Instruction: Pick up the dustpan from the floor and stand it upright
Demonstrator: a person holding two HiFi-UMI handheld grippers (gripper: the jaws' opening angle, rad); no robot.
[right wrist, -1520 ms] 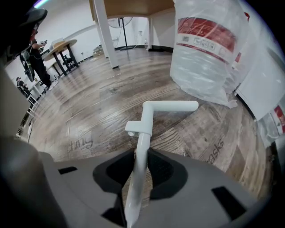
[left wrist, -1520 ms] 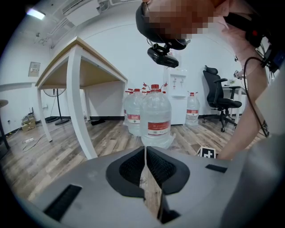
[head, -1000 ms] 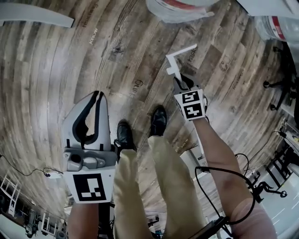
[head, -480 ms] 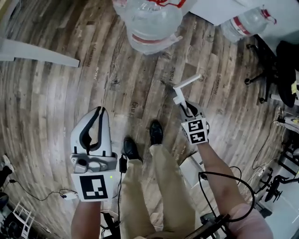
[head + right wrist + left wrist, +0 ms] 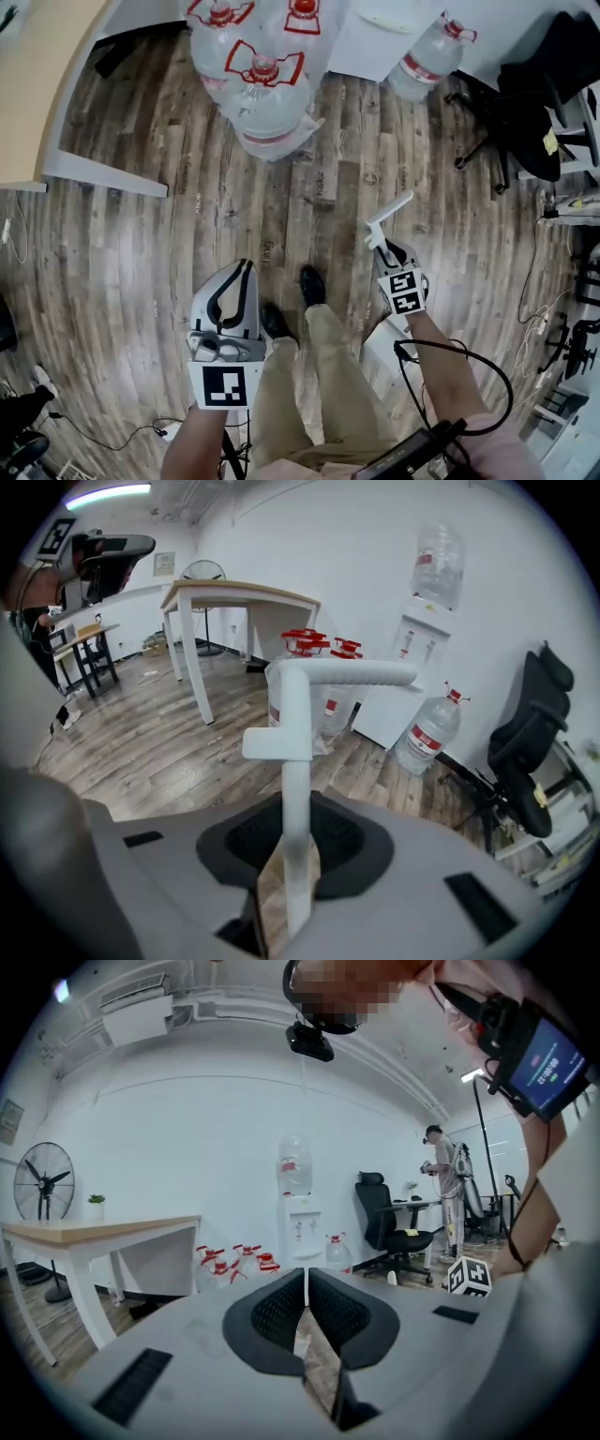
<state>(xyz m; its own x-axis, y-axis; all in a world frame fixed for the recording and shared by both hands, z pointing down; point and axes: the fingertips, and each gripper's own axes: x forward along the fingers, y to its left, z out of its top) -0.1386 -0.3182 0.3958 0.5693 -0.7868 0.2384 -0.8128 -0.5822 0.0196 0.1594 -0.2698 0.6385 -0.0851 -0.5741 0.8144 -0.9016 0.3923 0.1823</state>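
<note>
Head view, right claw [image 5: 382, 247] clamping white dustpan handle [image 5: 395, 207], left claw [image 5: 244, 270] closed, bare floor [image 5: 141, 246] ahead.

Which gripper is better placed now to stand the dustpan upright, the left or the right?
Right. The right gripper is shut on the dustpan handle; the left gripper is shut, empty, and apart from it.
</note>
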